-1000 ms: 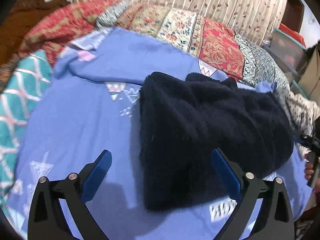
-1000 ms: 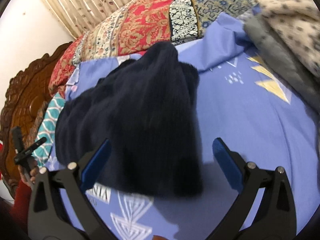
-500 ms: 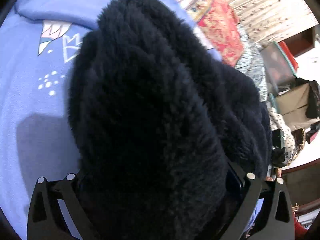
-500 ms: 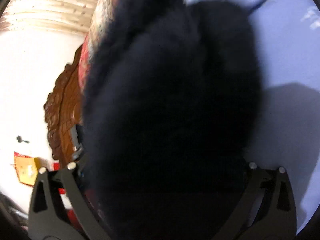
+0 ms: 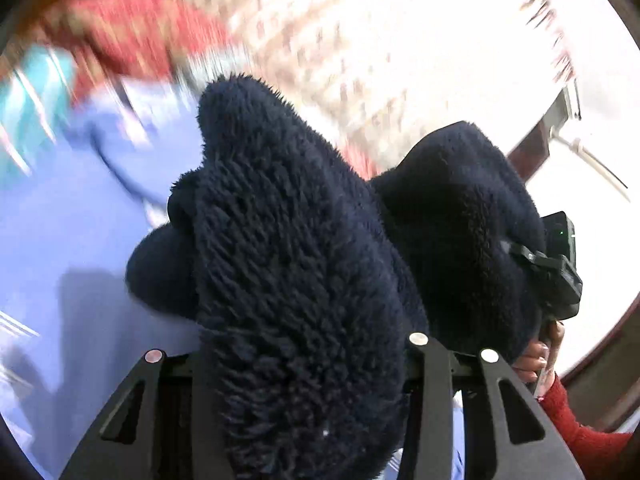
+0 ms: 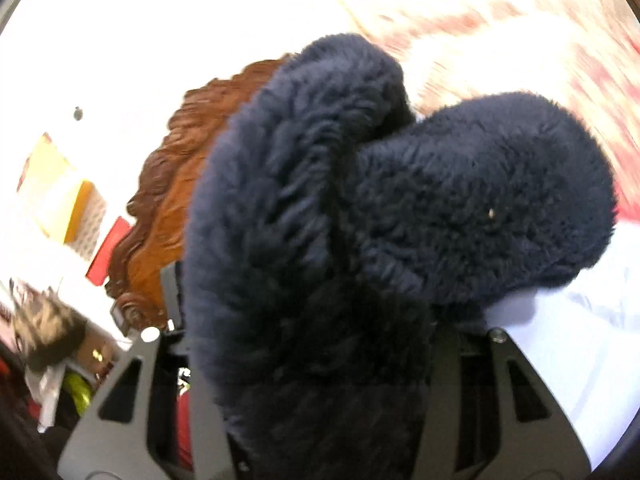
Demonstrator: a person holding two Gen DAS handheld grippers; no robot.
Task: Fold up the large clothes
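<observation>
Two tools clamped on one dark navy fleece garment (image 5: 304,264): left tool (image 5: 304,364) and right tool (image 6: 316,344) each closed on a thick bunch of pile. Raised clear of the blue bedsheet (image 5: 60,216), probably to let the bulk hang and straighten before folding. Held at separate spots, likely to spread the cloth between them.

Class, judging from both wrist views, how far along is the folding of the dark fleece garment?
Done: the dark fleece garment is bunched between both grippers. In hand: left gripper and right gripper hold it above the blue bedsheet. Left: no neat fold shows; laying down and squaring remain.
</observation>
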